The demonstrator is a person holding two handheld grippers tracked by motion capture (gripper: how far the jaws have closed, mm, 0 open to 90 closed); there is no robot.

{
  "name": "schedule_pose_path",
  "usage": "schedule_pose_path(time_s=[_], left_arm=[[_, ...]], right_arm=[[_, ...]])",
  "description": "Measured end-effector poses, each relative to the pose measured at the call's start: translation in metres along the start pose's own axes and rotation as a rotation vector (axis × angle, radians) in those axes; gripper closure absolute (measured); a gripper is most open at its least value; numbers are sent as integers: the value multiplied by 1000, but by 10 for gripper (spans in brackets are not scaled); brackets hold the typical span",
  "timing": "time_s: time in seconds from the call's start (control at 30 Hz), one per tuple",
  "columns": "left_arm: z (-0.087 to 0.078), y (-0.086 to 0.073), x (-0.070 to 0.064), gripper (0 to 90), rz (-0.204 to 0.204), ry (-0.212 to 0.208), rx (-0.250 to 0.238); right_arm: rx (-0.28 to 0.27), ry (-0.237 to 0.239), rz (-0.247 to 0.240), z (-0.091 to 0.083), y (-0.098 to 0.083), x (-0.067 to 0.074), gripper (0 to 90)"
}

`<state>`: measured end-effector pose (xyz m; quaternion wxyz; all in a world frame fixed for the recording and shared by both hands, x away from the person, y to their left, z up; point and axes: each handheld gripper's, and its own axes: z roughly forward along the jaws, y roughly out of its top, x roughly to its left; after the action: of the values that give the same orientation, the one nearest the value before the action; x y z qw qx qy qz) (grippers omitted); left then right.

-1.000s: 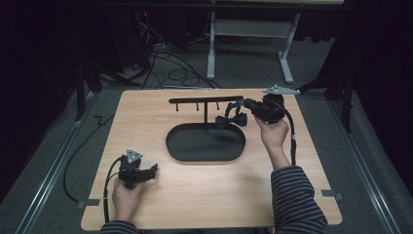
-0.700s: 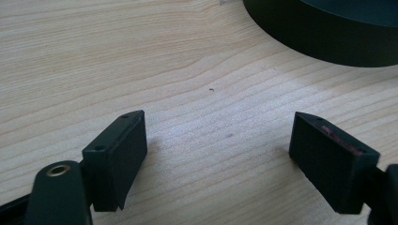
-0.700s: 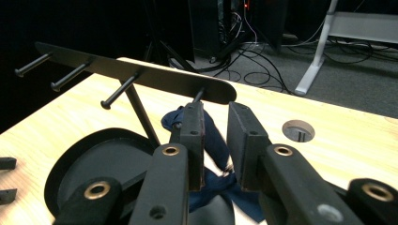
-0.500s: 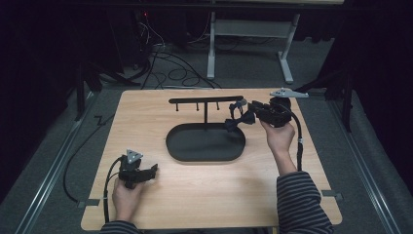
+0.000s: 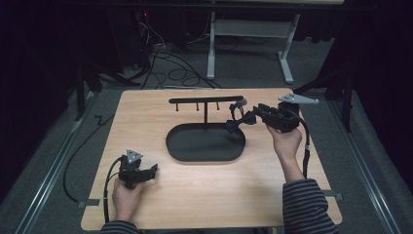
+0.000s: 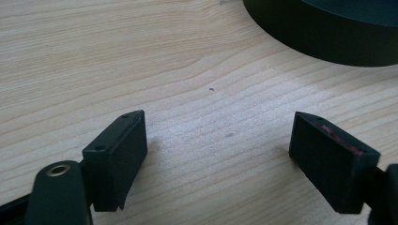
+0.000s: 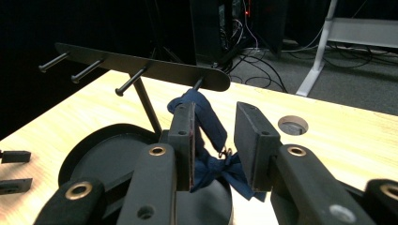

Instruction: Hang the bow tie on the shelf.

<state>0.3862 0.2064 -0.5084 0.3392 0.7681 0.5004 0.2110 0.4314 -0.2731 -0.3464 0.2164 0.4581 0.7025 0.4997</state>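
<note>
Wooden table (image 5: pixel 204 195) — right gripper (image 5: pixel 237 121) level (jaws parting) beside bow tie (image 7: pixel 209 140).

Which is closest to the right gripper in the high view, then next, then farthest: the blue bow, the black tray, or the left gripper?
From the right gripper:
1. Blue bow: between its jaws, hanging from the rack's right end.
2. Black tray: just left of it and lower, mid-table.
3. Left gripper: far across, at the table's near left corner.
</note>
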Motion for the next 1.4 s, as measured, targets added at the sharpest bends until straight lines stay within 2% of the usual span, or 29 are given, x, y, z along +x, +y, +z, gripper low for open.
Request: schedule_pose_path(time_s=[0.3, 0.8, 0.97, 1.4], left_arm=[[0, 0, 0, 199, 0, 0, 0], [0, 0, 0, 199, 0, 1, 0], [0, 0, 0, 199, 0, 1, 0], [0, 0, 0, 199, 0, 0, 0]], right_arm=[[-33, 0, -10, -17, -5, 0, 706], [-28, 13, -11, -33, -14, 2, 689], [-28, -6, -29, -40, -17, 5, 688], [-43, -13, 0, -54, -28, -2, 687]])
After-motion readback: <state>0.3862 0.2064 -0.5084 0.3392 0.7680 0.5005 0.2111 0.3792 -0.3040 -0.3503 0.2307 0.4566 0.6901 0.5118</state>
